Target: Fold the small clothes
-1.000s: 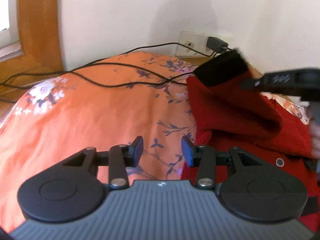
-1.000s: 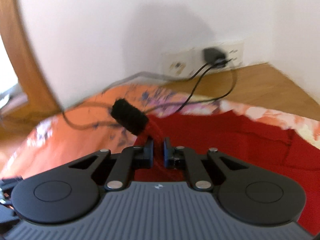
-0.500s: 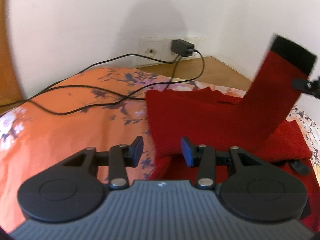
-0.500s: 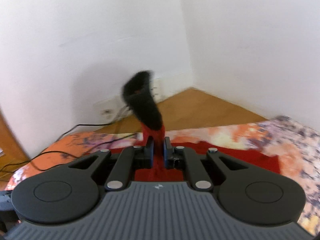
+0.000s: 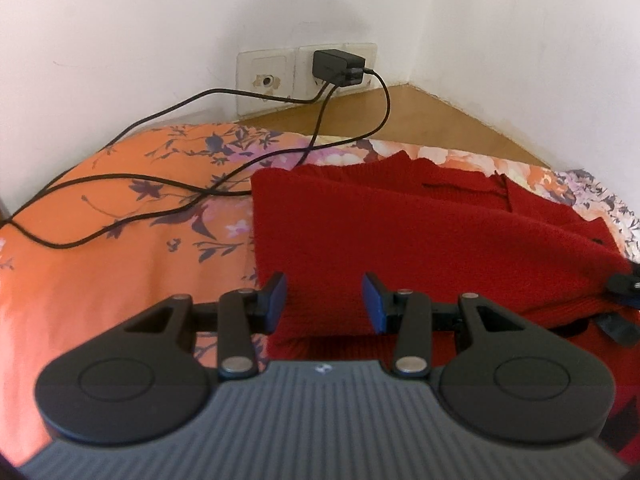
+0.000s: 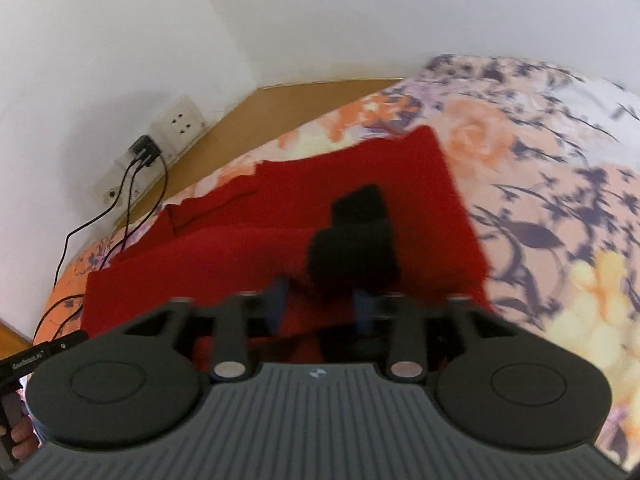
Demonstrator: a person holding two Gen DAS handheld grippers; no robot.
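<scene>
Both tongs are now seen open, the right tongs [image 6: 318, 306] having released the black-cuffed sleeve [image 6: 352, 248] across the red sweater [image 5: 400, 240], so one fold is judged laid, while the left tongs [image 5: 324, 300] hover.

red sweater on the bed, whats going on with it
A person holding two claws is folding a red sweater on a floral bedspread. The right claw is open, the black-cuffed sleeve lying across the sweater's body. The left claw is open at the near folded edge, gripping nothing.

One red sweater [image 5: 400, 232], two black cables [image 5: 168, 184], one charger [image 5: 338, 67], one floral bedsheet [image 5: 100, 280].
</scene>
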